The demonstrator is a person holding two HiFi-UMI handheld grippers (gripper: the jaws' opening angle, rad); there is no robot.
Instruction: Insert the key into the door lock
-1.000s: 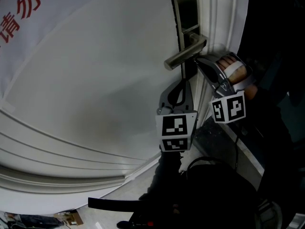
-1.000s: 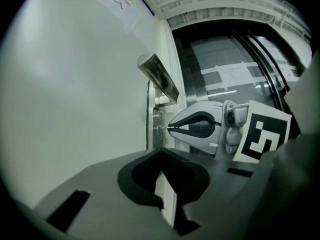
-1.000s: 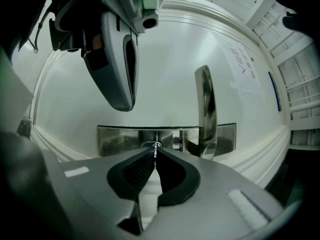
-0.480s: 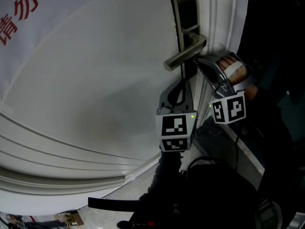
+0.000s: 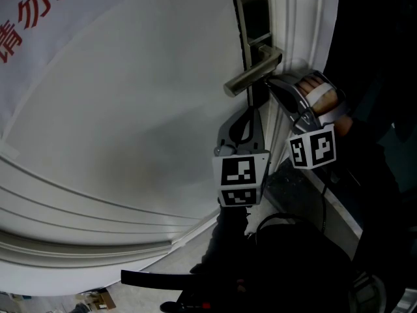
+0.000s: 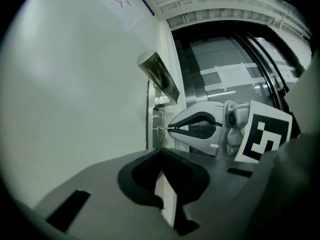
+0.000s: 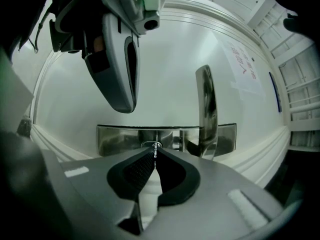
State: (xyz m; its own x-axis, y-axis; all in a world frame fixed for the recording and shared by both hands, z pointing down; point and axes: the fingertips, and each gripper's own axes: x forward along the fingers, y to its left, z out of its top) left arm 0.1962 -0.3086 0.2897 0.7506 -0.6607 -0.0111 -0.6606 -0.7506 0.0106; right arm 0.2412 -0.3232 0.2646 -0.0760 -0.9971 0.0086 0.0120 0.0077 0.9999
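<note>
The white door [image 5: 130,109] carries a steel lock plate [image 5: 253,18] with a lever handle [image 5: 251,77]. My right gripper [image 7: 154,153] is shut on a thin metal key [image 7: 155,154], whose tip sits at the keyhole [image 7: 153,145] in the lock plate [image 7: 115,139], left of the handle [image 7: 206,109]. The left gripper view shows the key [image 6: 163,129] level, its tip touching the keyhole [image 6: 159,128]; how deep it goes I cannot tell. My left gripper [image 6: 161,153] is shut on nothing and hangs just under the handle [image 6: 159,76], close beside the right gripper [image 6: 171,129].
A white sheet with red lettering [image 5: 26,12] hangs on the door at upper left. The moulded door frame [image 5: 300,31] runs right of the lock, with a dark glass panel [image 6: 235,69] beyond it. A black strap [image 5: 156,280] and small items lie low on the floor.
</note>
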